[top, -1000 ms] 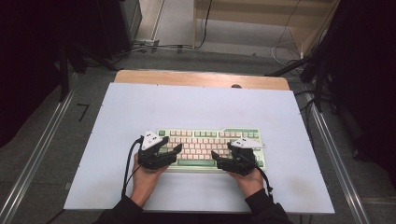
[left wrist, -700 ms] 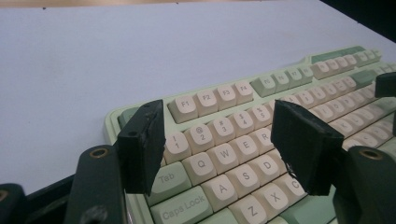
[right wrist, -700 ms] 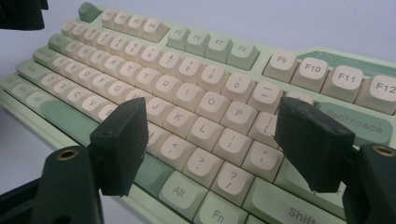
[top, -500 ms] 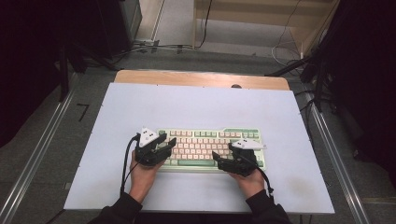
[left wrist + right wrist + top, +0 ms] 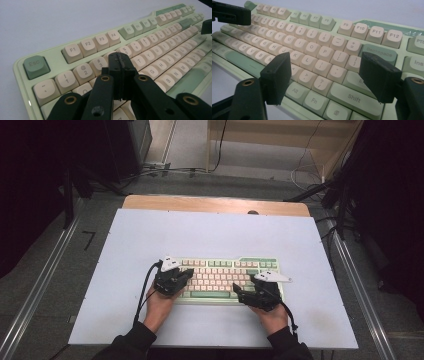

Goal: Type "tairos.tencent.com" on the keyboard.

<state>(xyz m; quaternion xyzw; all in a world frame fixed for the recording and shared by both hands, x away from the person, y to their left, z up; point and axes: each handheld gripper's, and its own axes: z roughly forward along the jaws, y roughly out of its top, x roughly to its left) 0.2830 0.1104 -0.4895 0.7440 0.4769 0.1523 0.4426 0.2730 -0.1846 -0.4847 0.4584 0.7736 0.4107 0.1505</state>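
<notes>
Two claws work over one keyboard (image 5: pixel 225 276) on the tabletop (image 5: pixel 210 232). The keyboard lies flat, long axis running from the left claw (image 5: pixel 181 279) across to the right claw (image 5: pixel 239 295). Its function row lies on the side away from both claws, and its space bar edge faces the person's hands.

Left claw: clenched. The jaws have just been closing, and in the left gripper view the two black pads (image 5: pixel 119 67) meet face to face with nothing between them. The joined tip (image 5: pixel 120 75) hangs above the number and upper letter rows, just past the 3 key, at the keyboard's left end. ESC (image 5: pixel 36 65) lies off to the left of this tip.

Right claw: released. In the right gripper view its jaws stand well apart, nothing between the pads (image 5: pixel 277 75), over the keyboard's right end; the gap (image 5: pixel 324 75) spans the punctuation keys, with Shift (image 5: pixel 355 97) below and Backspace (image 5: pixel 379 52) beyond the far pad.

Keyboard case: pale green plastic, smooth, rounded at the corners. Keycaps: cream, matt, sculpted with rounded tops; ESC, Backspace and the space bar (image 5: pixel 244 62) are darker green. Claw pads are black rectangular blocks with a rough gripping face. Tabletop surface: plain, pale, matt sheet with a wooden strip (image 5: pixel 215 204) along the far edge.
</notes>
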